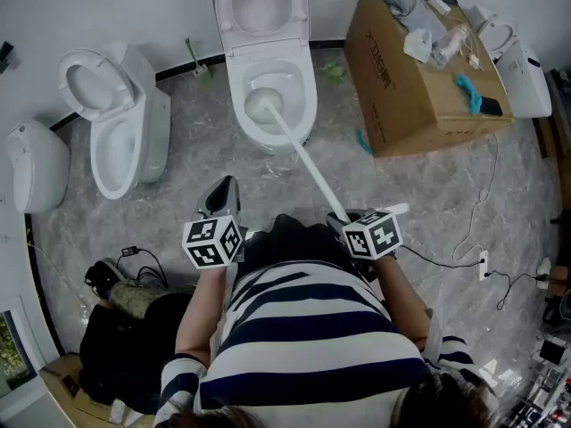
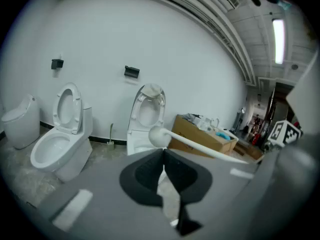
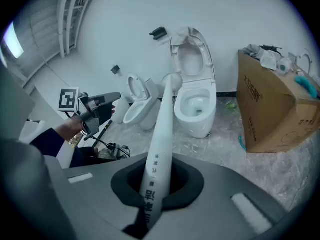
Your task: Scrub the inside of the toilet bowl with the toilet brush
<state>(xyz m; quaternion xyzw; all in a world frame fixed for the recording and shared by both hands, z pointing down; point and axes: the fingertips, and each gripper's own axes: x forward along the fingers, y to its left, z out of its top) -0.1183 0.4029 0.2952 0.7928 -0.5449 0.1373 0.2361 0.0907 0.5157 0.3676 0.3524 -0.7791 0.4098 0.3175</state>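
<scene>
- The long white plastic toilet brush [image 1: 306,160] runs from the right tool [image 1: 346,222] forward to the white ceramic toilet bowl [image 1: 235,96] with its seat and lid raised. The rounded brush head sits over the bowl opening.
- In the left gripper view the head seems to be at or above rim level. I cannot tell whether it touches the porcelain.
- The right tool is clamped on the lower part of the handle. In the right gripper view the printed white shaft passes straight between the two dark pads.
- The left tool [image 1: 223,196] is held low beside the person's striped shirt, well apart from the brush. Its jaws are drawn almost together with nothing between them.
- The brush looks light, and the handle looks stiff, smooth and probably slippery.
- The grip is far from the head, so the long lever may make the shaft twist or slide under scrubbing pressure. A firm squeeze is likely needed, and a grip further up the handle could give better control.
</scene>
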